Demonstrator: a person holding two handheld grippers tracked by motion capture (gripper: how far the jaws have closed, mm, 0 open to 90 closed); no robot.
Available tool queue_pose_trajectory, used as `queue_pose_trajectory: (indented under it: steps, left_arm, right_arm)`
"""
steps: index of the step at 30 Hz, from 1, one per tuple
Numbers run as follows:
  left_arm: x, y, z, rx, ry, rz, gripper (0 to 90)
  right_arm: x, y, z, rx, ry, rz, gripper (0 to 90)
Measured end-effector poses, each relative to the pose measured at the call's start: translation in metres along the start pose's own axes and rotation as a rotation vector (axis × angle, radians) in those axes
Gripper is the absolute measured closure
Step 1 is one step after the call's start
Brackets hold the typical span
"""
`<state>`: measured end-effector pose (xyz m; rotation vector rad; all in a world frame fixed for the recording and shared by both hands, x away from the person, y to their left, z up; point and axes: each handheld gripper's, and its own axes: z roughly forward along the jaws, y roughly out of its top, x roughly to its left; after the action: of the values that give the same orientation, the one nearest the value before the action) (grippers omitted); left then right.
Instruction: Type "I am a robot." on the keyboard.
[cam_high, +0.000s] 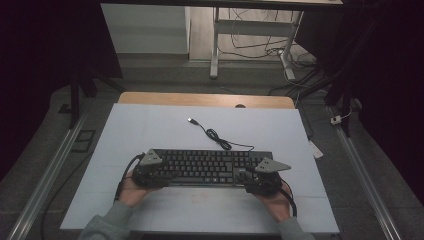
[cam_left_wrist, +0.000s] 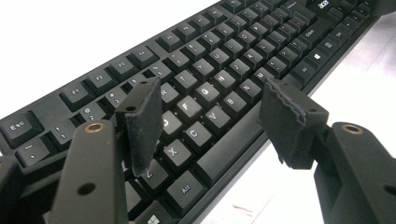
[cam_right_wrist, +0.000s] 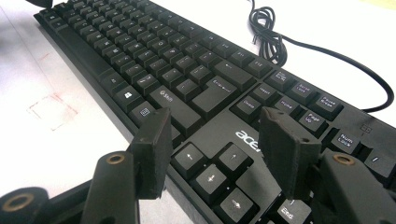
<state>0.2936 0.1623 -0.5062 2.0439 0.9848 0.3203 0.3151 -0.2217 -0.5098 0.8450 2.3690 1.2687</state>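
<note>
A black keyboard lies across the white mat, its cable coiled behind it and ending in a loose USB plug. My left gripper sits at the keyboard's left end. In the left gripper view that gripper stands open: one jaw hangs over the letter keys, the other just past the front edge, and nothing is pinched. My right gripper is at the right end. There the gripper is open too, its jaws spread over the arrow keys, with the keyboard stretching away.
The white mat covers a wooden table whose far edge shows behind it. A faint red square mark lies on the mat in front of the keyboard. Metal rails run along both sides, and desk legs with loose wires stand beyond.
</note>
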Motion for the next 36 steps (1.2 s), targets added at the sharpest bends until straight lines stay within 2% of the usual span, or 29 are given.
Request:
queue_pose_trajectory:
  steps: [13, 18, 20, 23, 24, 29, 31, 32, 33, 34, 36]
  left_arm:
    - [0.011, -0.001, -0.002, -0.018, 0.043, -0.046, 40.4]
    - [0.015, -0.002, -0.001, -0.023, 0.062, -0.051, 45.1]
    - [0.016, -0.002, 0.000, -0.020, 0.065, -0.047, 48.5]
    - [0.018, -0.003, 0.000, -0.015, 0.081, -0.041, 58.2]
    - [0.019, -0.004, -0.001, -0.013, 0.083, -0.041, 58.2]
    - [0.024, -0.006, -0.001, 0.004, 0.106, -0.049, 69.3]
    - [0.025, -0.008, -0.001, 0.017, 0.110, -0.050, 74.1]
    - [0.026, -0.008, 0.000, 0.024, 0.111, -0.049, 79.4]
    - [0.027, -0.009, 0.001, 0.032, 0.109, -0.048, 79.4]
    - [0.027, -0.009, 0.001, 0.039, 0.105, -0.046, 86.9]
    - [0.028, -0.010, 0.002, 0.050, 0.098, -0.046, 88.8]
  right_arm:
    - [0.000, 0.000, 0.000, 0.006, -0.005, -0.005, 44.7]
    - [0.001, 0.000, 0.001, 0.008, -0.006, -0.005, 44.7]
    - [0.001, 0.000, 0.001, 0.007, -0.004, -0.004, 44.6]
    - [0.000, 0.000, 0.001, 0.011, -0.008, -0.006, 44.6]
    - [0.000, 0.000, 0.001, 0.011, -0.008, -0.006, 44.6]
    - [0.000, -0.001, 0.002, 0.014, -0.006, -0.008, 44.5]
    - [0.000, -0.001, 0.002, 0.015, -0.006, -0.008, 44.5]
    - [0.000, -0.001, 0.002, 0.016, -0.007, -0.008, 44.5]
    - [0.000, -0.001, 0.002, 0.018, -0.007, -0.010, 44.5]
    - [0.000, -0.001, 0.002, 0.022, -0.008, -0.013, 44.5]
    - [0.000, -0.001, 0.002, 0.022, -0.009, -0.014, 44.4]
